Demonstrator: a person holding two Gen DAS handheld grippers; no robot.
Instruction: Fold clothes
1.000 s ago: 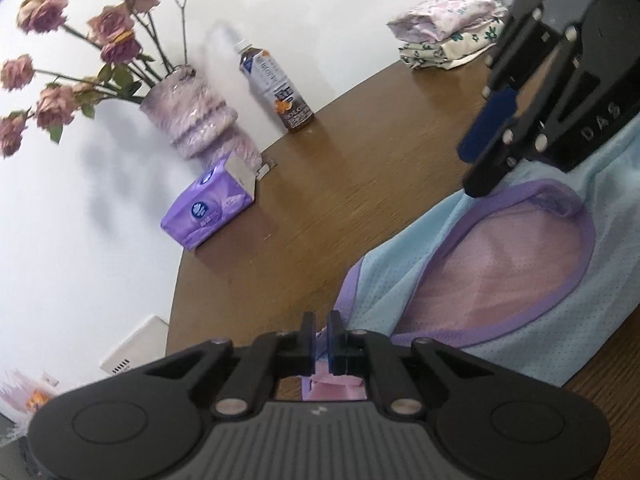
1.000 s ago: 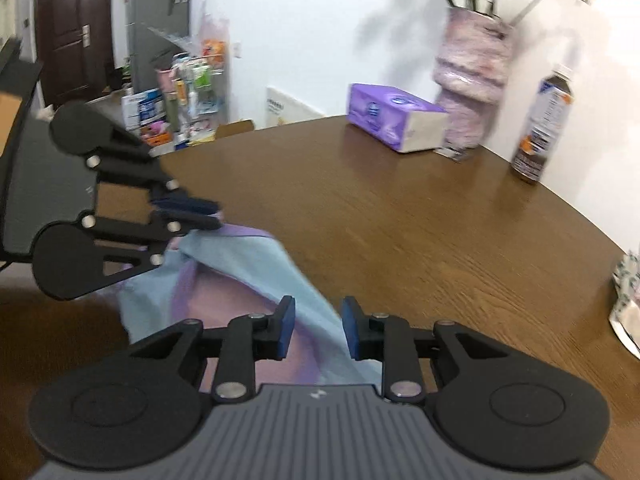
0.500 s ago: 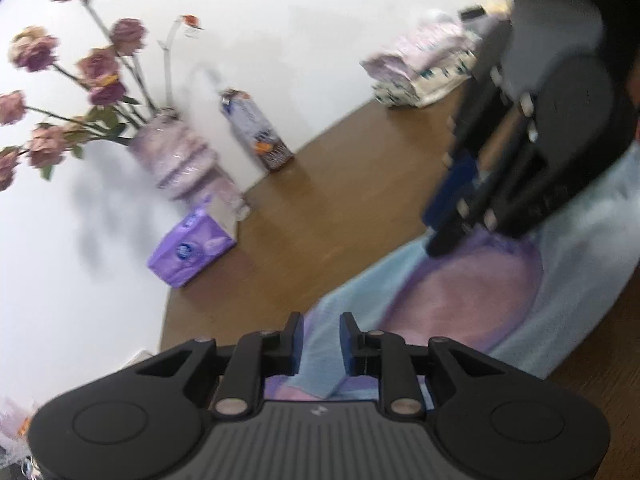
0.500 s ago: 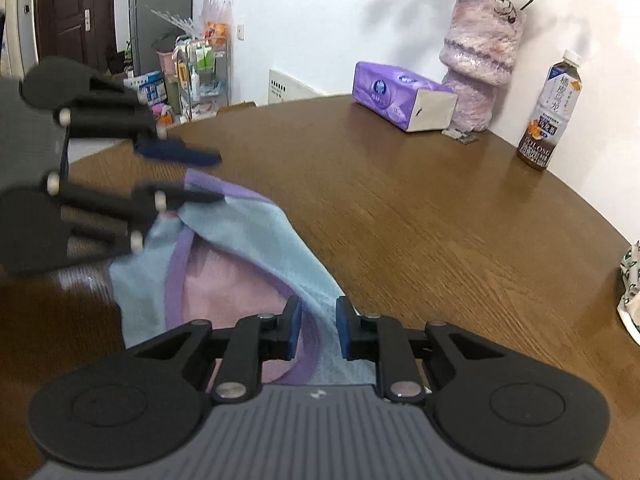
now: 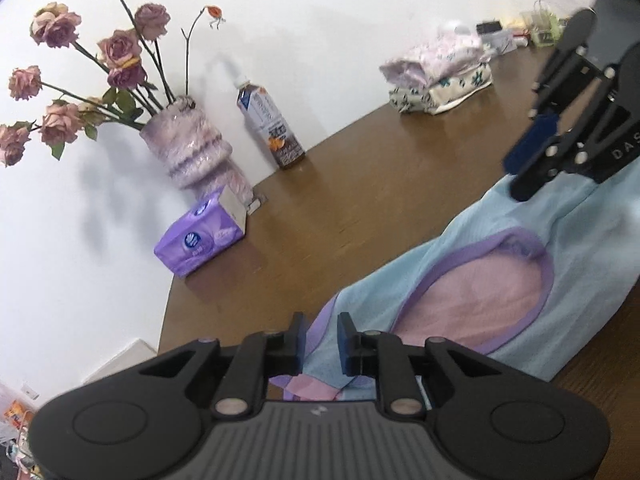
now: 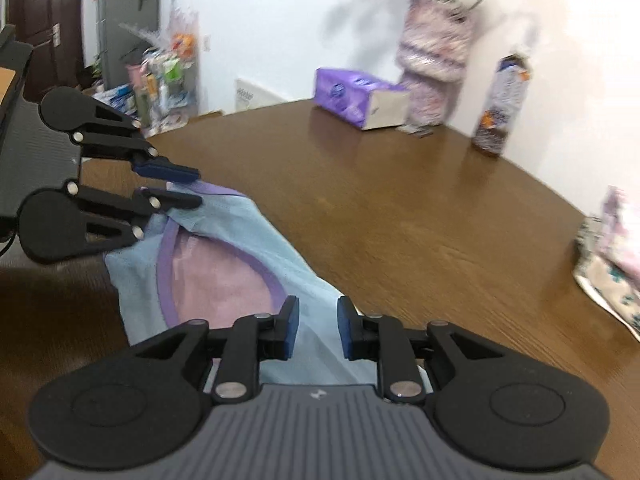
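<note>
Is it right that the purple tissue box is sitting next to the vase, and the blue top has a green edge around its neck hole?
Not quite. The blue top has a purple edge, not green, as the left wrist view shows. The tissue box does sit beside the vase.

Soft, bright daylight fills both fisheye views, whitening the wall [image 5: 320,20] at upper centre. The flowers [image 5: 80,80] cast faint grey shadows at left. Sheen streaks the wooden table [image 6: 420,220]. The right wrist view smears with motion blur toward its right edge; dark vignetting curves the frame corners.
</note>
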